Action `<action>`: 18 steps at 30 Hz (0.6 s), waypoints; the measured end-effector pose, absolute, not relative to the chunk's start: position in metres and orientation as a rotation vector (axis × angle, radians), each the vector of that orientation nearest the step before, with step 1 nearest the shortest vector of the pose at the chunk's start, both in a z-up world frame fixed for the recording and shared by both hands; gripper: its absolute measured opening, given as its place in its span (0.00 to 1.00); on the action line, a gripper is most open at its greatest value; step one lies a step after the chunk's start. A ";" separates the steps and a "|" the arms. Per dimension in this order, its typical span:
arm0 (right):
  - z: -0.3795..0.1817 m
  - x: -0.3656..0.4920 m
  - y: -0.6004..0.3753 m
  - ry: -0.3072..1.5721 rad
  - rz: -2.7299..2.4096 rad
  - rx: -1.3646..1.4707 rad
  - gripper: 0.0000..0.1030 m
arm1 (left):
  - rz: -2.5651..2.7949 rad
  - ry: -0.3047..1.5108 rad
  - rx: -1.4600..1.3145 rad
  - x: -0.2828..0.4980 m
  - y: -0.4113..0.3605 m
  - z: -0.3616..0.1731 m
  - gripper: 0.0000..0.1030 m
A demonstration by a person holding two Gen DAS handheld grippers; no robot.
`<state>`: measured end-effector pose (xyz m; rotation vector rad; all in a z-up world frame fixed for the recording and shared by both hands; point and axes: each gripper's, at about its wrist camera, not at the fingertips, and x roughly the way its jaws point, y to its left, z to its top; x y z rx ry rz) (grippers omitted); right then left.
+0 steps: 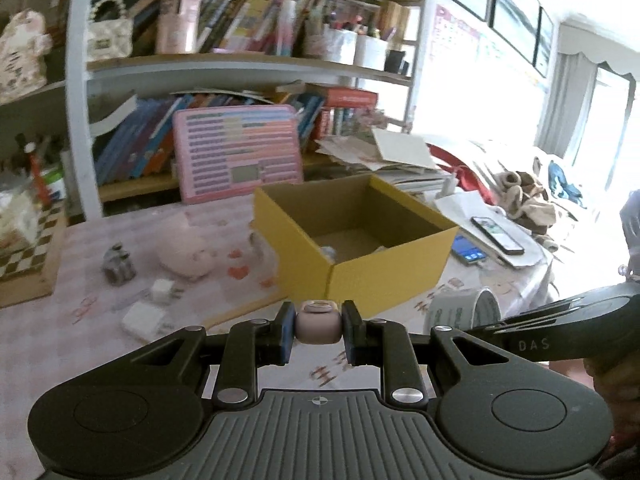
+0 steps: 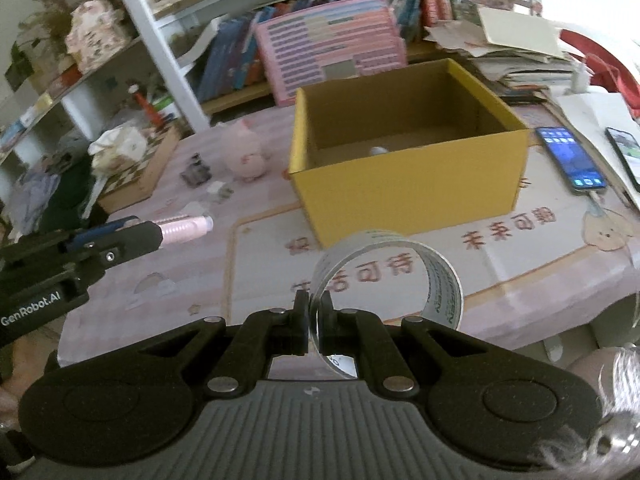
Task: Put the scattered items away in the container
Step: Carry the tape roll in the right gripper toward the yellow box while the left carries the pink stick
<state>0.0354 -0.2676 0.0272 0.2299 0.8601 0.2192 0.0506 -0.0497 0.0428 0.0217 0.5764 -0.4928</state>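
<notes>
I have both grippers loaded and neither load is in the box yet. My left gripper has its fingers clamped on a small pink tube, seen end-on from its own camera and side-on from the right wrist view, where it sticks out past the fingertips toward the box. My right gripper has its fingers pinched shut on the wall of a roll of clear tape, which stands out ahead of the fingertips above the tabletop. The yellow cardboard box sits open straight ahead of both pairs of fingers, a little beyond the tape. Inside it I can make out at least one pale item on the bottom, so I judge a start has been made, though the box looks mostly bare. Left of my left fingers and farther out, several things remain loose: a pink pig toy, a small grey bottle-like object, and two white adapter blocks. The phones right of the box may not belong to the job; I cannot tell.
</notes>
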 end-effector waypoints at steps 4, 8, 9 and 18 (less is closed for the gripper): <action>0.031 0.041 -0.287 0.857 0.210 0.235 0.04 | -0.521 0.566 0.036 0.060 -0.070 0.049 0.22; 0.042 0.053 -0.302 0.823 0.219 0.222 0.04 | -0.533 0.544 0.046 0.073 -0.089 0.056 0.22; 0.045 0.057 -0.306 0.811 0.225 0.216 0.04 | -0.534 0.540 0.048 0.077 -0.093 0.058 0.22; 0.069 0.108 -0.332 0.722 0.303 0.168 0.04 | -0.493 0.532 0.066 0.123 -0.126 0.063 0.22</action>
